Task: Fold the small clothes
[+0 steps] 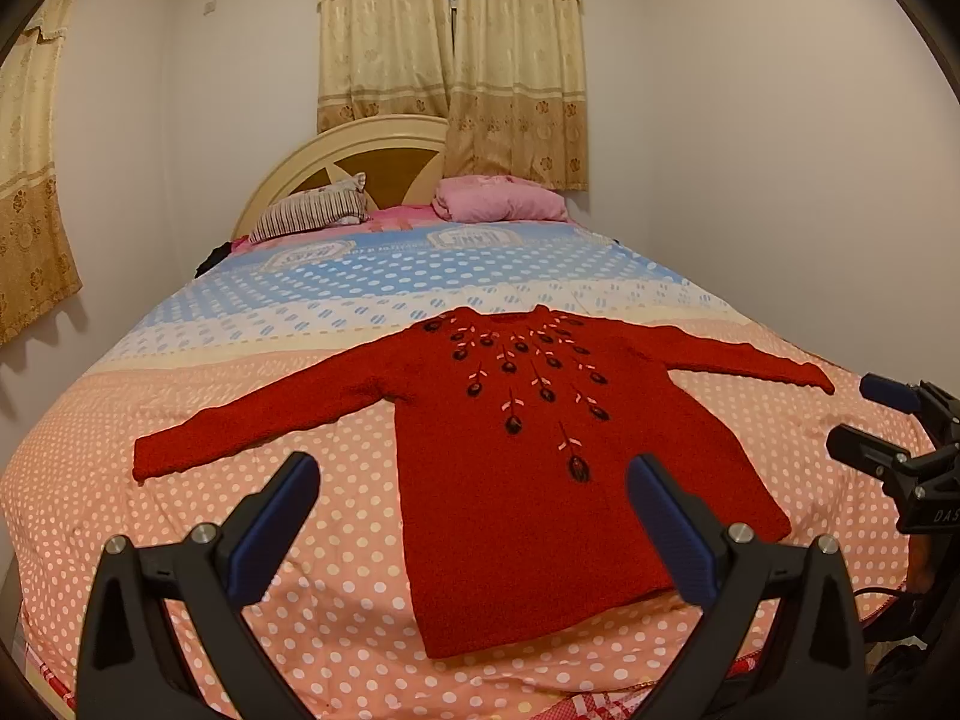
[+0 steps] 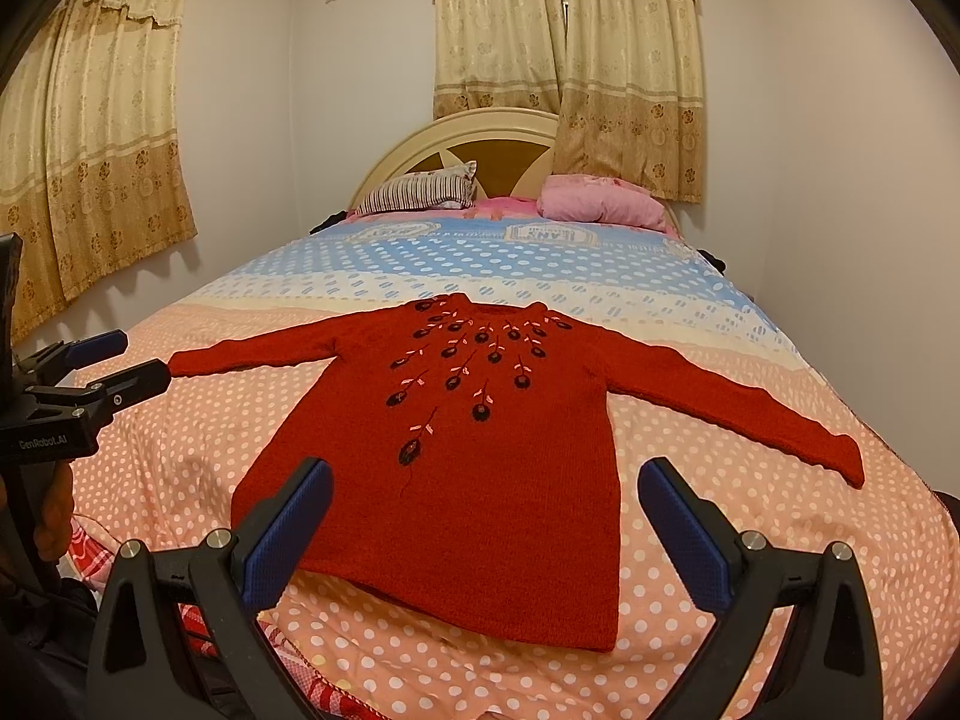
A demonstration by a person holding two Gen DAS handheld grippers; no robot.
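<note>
Both jaws spread wide and empty, the left gripper (image 1: 474,504) and right gripper (image 2: 486,510) hover over the hem of a red knitted sweater (image 1: 540,450) lying flat, sleeves outstretched, on the polka-dot bedspread (image 1: 180,540). Folding has apparently not begun; the next move likely calls for pinching 1 sleeve cuff and carrying it across the body.
</note>
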